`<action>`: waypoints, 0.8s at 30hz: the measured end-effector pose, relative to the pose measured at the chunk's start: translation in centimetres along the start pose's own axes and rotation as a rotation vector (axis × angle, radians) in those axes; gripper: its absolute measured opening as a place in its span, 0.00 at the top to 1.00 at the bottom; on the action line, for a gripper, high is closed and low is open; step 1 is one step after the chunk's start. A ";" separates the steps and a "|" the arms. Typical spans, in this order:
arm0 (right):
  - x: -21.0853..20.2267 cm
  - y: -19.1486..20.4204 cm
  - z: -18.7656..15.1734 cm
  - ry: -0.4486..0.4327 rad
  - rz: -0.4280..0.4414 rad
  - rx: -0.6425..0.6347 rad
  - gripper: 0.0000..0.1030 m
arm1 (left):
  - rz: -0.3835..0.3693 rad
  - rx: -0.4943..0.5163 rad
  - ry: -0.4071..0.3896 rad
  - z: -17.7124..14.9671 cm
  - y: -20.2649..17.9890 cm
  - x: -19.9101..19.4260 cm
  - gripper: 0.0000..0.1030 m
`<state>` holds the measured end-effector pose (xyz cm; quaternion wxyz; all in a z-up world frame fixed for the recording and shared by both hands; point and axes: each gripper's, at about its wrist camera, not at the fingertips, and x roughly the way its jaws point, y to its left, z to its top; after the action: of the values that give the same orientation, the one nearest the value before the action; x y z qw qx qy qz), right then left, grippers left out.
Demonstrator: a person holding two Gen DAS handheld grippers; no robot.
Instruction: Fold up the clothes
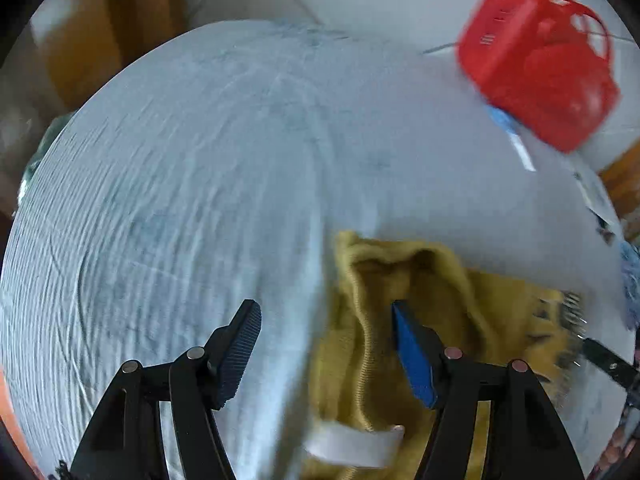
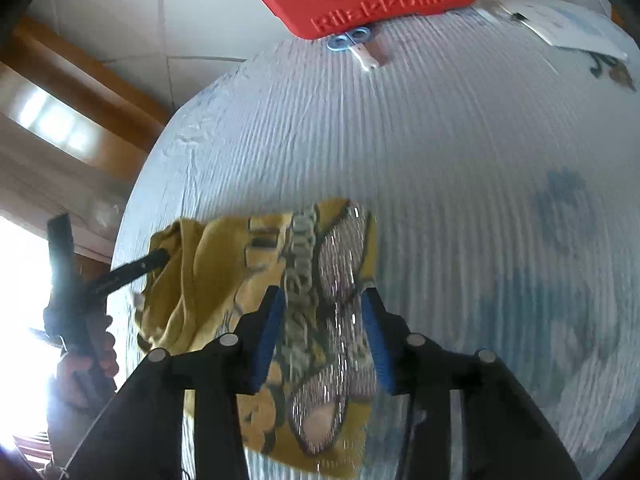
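Yellow garment (image 2: pixel 256 280) lengthwise between open jaws

Your work surface is a bed covered in a pale blue ribbed sheet (image 2: pixel 440 152) with faded blue floral print. Lying on it you have a crumpled mustard-yellow knit garment (image 1: pixel 400 280) with a sequinned patch. At the far edge sits a red plastic basket (image 1: pixel 536 64), over blue-handled scissors (image 2: pixel 352 40). A white paper sheet (image 2: pixel 576 28) rests near that edge.
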<state>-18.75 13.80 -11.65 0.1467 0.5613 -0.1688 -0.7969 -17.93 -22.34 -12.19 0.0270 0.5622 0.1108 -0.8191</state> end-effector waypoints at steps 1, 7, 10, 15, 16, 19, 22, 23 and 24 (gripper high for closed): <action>0.6 -0.1 0.4 0.005 -0.017 -0.002 0.61 | 0.016 -0.010 0.003 0.1 0.6 0.5 0.34; 1.5 -0.6 1.0 0.041 -0.105 0.003 0.61 | 0.040 -0.044 -0.004 0.3 2.9 0.6 0.32; -0.5 -0.2 0.3 0.016 -0.073 0.002 0.59 | -0.029 -0.037 -0.037 -0.5 2.7 -2.0 0.30; -3.6 0.4 -1.0 -0.015 -0.026 0.001 0.37 | -0.063 0.045 -0.084 -3.1 0.9 -5.5 0.24; -3.8 0.4 -1.4 -0.009 -0.023 0.002 0.37 | -0.049 0.056 -0.092 -3.7 0.7 -5.8 0.24; -4.0 0.1 -2.5 0.005 -0.021 0.021 0.37 | 0.002 0.013 -0.096 -4.2 2.2 -6.1 0.23; -4.1 -0.1 -3.3 0.014 -0.004 0.026 0.36 | -0.012 0.012 -0.074 -4.7 2.8 -5.9 0.23; -4.1 -0.1 -3.4 0.017 0.001 0.026 0.36 | -0.022 0.020 -0.066 -5.0 2.8 -5.8 0.23; -4.0 -0.1 -3.5 0.019 0.005 0.026 0.36 | -0.034 0.029 -0.059 -5.3 2.7 -5.6 0.23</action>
<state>-14.10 15.16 -9.41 0.1429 0.5702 -0.1793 -0.7889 -10.58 -24.29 -9.23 0.0080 0.5363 0.1077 -0.8371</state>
